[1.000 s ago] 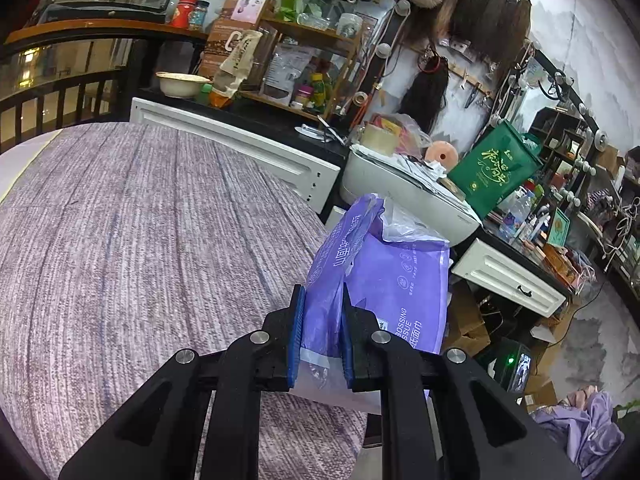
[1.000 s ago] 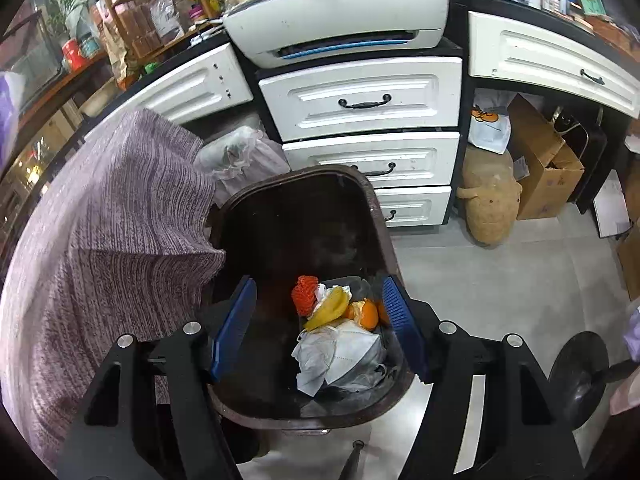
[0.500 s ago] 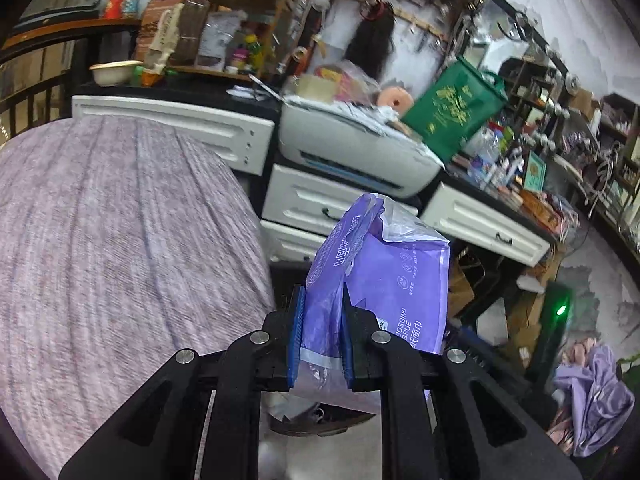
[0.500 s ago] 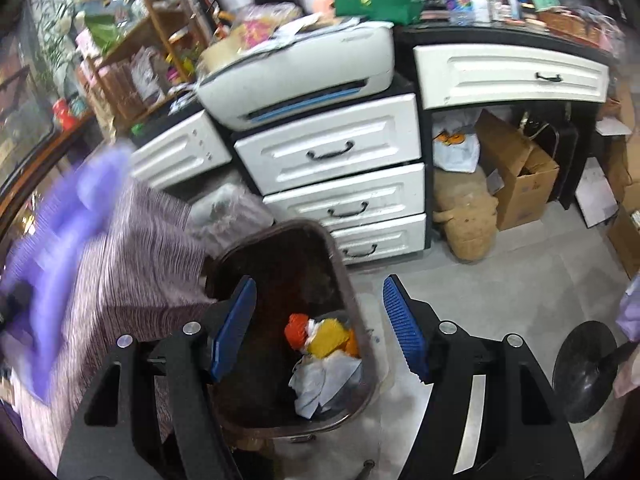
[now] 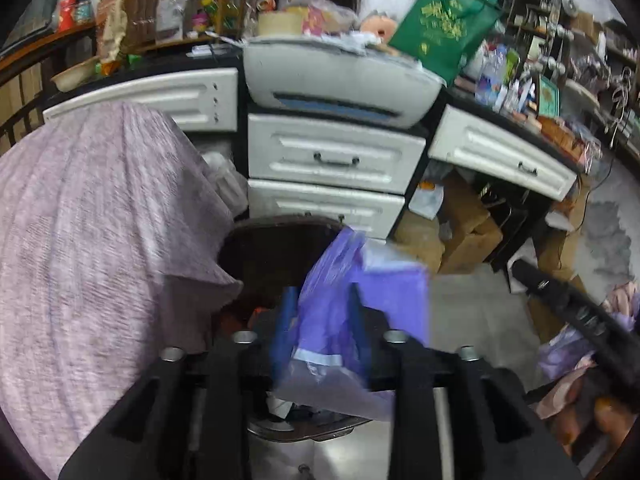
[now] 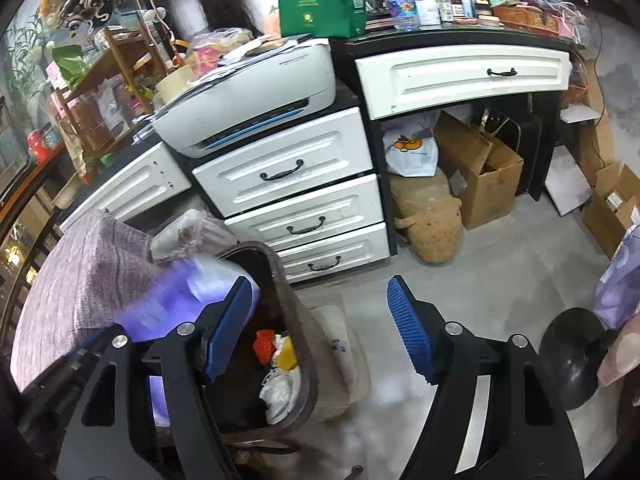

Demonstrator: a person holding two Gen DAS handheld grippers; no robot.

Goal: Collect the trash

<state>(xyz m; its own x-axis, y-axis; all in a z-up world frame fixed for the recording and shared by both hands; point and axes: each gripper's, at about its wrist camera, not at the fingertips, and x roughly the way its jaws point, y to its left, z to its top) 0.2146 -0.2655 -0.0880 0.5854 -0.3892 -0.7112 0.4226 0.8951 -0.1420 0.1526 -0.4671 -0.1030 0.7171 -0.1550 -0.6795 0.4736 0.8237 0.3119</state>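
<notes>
My left gripper (image 5: pixel 320 320) is shut on a purple plastic tissue pack (image 5: pixel 384 304) and holds it over the dark brown trash bin (image 5: pixel 272 240), which stands on the floor beside the table. In the right wrist view the same pack shows as a purple blur (image 6: pixel 188 300) at the bin's (image 6: pixel 296 320) left rim. Inside the bin lie white crumpled paper (image 6: pixel 280 392), a yellow piece and a red piece (image 6: pixel 264 346). My right gripper (image 6: pixel 320 328) is open and empty, above the bin's right side and the floor.
A table with a purple-grey cloth (image 5: pixel 88 240) is to the left of the bin. White drawers (image 6: pixel 296 184) with a printer (image 6: pixel 256 92) on top stand behind it. Cardboard boxes (image 6: pixel 480 176) and a brown stuffed toy (image 6: pixel 432 224) sit under the desk.
My left gripper has carried the purple pack from above the table down over the bin. My right gripper has pulled up and to the right, away from the bin, still open.
</notes>
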